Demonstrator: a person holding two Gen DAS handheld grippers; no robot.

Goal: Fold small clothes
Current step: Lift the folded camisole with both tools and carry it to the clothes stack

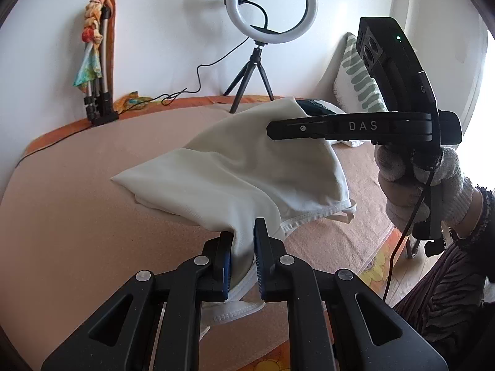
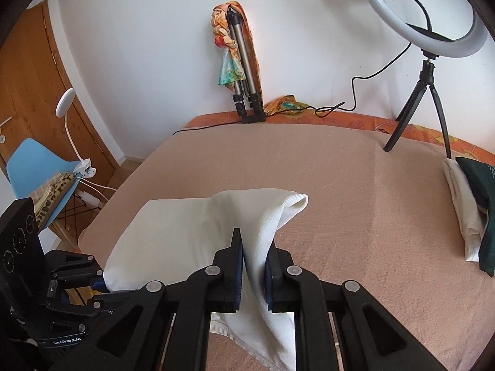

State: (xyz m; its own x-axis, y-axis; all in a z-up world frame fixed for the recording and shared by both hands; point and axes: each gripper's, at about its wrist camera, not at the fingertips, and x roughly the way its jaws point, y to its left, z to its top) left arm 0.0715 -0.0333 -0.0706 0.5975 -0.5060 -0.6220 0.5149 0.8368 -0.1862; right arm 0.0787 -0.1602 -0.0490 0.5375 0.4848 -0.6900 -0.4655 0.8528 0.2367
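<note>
Peach bedcover point(image 2: 355, 185) underneath. Left gripper point(image 1: 243, 255) and right gripper point(image 2: 253, 267) each pinch white garment point(image 1: 235, 167) edge between jaws, lifted ahead, probably to carry fold over.

ring light point(image 2: 416, 12) cropped, folded clothes point(image 2: 470, 204) cut off

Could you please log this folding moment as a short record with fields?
surface: peach blanket covering the bed
garment: white garment, partly lifted, far end resting on the blanket
left gripper: shut on the garment's hemmed edge
right gripper: shut on the garment's ribbed fabric
finished pile: folded clothes at the blanket's right edge
background: ring light on a tripod
</note>
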